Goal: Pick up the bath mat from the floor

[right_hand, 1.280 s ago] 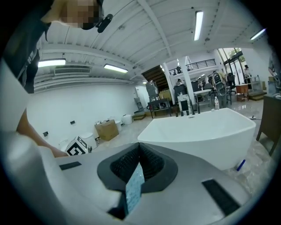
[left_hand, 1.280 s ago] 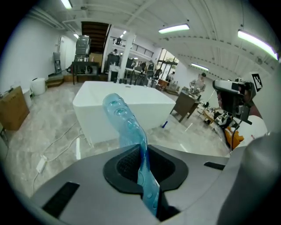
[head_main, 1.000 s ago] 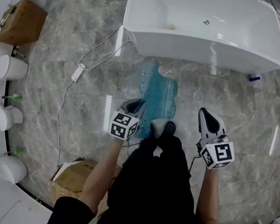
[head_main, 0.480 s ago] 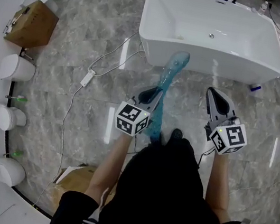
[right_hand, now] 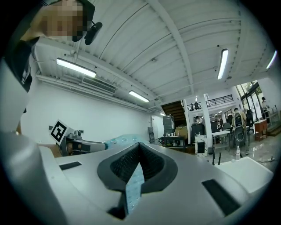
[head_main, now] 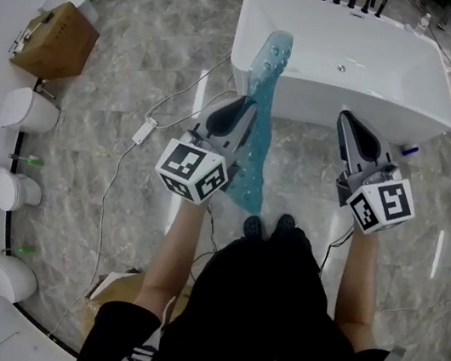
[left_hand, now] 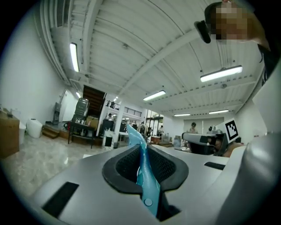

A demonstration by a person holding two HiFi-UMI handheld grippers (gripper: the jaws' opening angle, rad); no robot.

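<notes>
The left gripper is seen clamped narrowly on the teal bath mat; a second ago it lay on the marble floor, now it is hung before the bathtub; the right gripper is held closed, empty; the pickup is judged essentially done.

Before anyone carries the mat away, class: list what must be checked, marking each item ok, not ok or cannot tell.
1. Left gripper jaws clamped on the mat: ok.
2. Mat's lower end off the floor: cannot tell; it hangs down near the shoes.
3. Right gripper apart from the mat: ok.
4. Mat's top clear of the tub: cannot tell.
5. White cable away from the shoes: ok.
</notes>
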